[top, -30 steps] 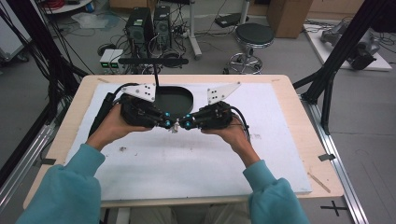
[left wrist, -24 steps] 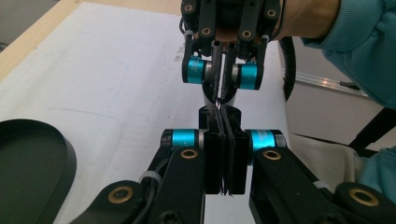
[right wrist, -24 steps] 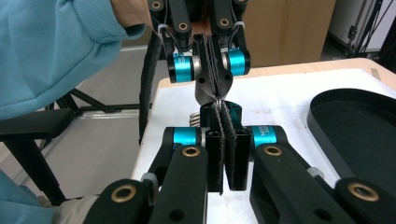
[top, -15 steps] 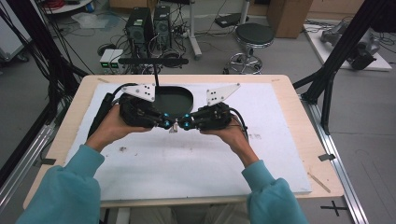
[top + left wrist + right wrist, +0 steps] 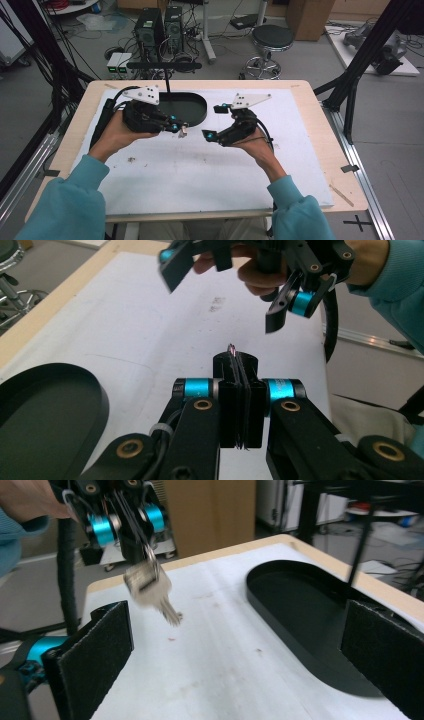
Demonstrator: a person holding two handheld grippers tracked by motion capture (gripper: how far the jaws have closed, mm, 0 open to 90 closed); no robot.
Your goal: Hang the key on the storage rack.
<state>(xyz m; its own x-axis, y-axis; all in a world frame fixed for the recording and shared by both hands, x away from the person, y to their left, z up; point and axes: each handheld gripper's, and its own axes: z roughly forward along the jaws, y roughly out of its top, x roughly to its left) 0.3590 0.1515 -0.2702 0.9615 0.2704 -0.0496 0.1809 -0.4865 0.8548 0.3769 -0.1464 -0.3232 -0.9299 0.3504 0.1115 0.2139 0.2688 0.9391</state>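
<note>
Above the white foam mat point(image 5: 200, 185), my left gripper point(image 5: 181, 129) clamps a silver metal key point(image 5: 150, 587); my right gripper point(image 5: 214, 121), at its three o'clock, has just been opening, nothing between. Handover looks done; next, probably lowering it into the black oval tray point(image 5: 192, 107) at twelve o'clock.

- Beneath my tongs lies a white mat point(image 5: 200, 185) over a pale wooden table point(image 5: 330, 150).
- Beyond them, past the table's far edge, a grey floor point(image 5: 310, 60) carries two black computer towers point(image 5: 159, 25) and tangled cables.
- Farther off to my right stands a round black stool point(image 5: 271, 37) on a chrome base.
- Black frame struts point(image 5: 367, 55) rise at both sides.
- A cardboard box point(image 5: 215, 515) sits behind.
</note>
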